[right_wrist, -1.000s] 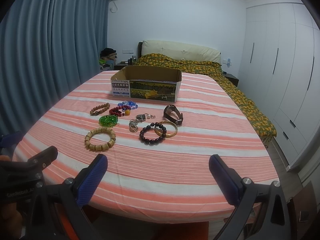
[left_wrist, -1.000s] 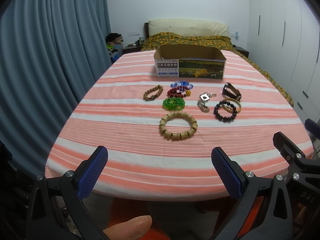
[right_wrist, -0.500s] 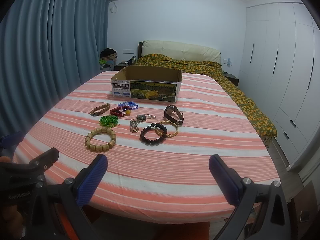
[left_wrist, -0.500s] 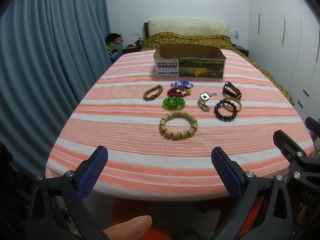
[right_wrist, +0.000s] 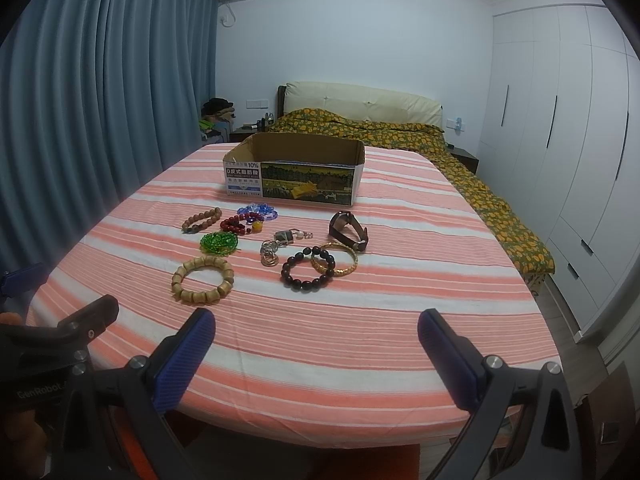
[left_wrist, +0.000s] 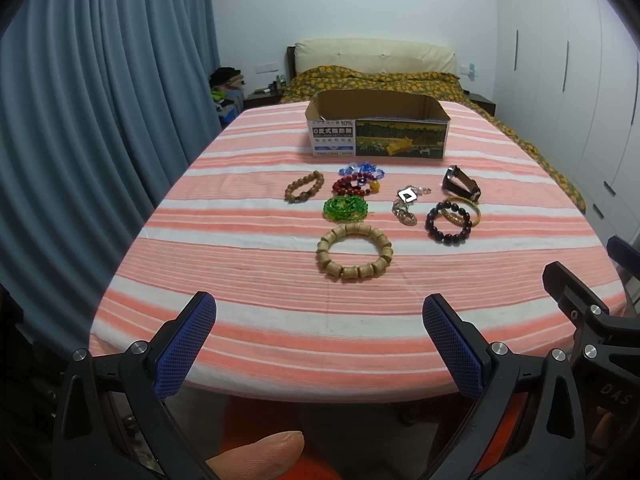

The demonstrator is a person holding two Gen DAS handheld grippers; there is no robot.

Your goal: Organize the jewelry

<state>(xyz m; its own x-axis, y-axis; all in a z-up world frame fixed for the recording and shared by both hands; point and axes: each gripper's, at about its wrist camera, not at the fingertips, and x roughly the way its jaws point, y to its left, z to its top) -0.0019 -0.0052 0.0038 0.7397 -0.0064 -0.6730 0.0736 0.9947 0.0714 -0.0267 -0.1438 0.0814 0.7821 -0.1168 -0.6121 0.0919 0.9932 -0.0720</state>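
Jewelry lies on a striped cloth-covered table (left_wrist: 248,280): a chunky wooden bracelet (left_wrist: 354,257) (right_wrist: 203,279), green beads (left_wrist: 345,208), red beads (left_wrist: 354,185), blue crystals (left_wrist: 361,169), a brown bead bracelet (left_wrist: 304,187), a keyring cluster (left_wrist: 406,202), a dark bead bracelet (left_wrist: 447,224) (right_wrist: 307,268) overlapping a gold bangle (right_wrist: 334,258), and a watch (left_wrist: 461,184) (right_wrist: 349,230). An open cardboard box (left_wrist: 378,128) (right_wrist: 294,170) stands behind them. My left gripper (left_wrist: 319,322) and right gripper (right_wrist: 316,334) hover open at the table's near edge, holding nothing.
A bed with a patterned cover (right_wrist: 384,132) stands behind the table. Blue curtains (left_wrist: 80,120) hang on the left and white wardrobes (right_wrist: 560,140) line the right wall. A thumb (left_wrist: 256,454) shows under the left gripper. The cloth in front of the jewelry is bare.
Both grippers have drifted slightly back and up from the table; the jewelry and box have not moved. Both stay open.
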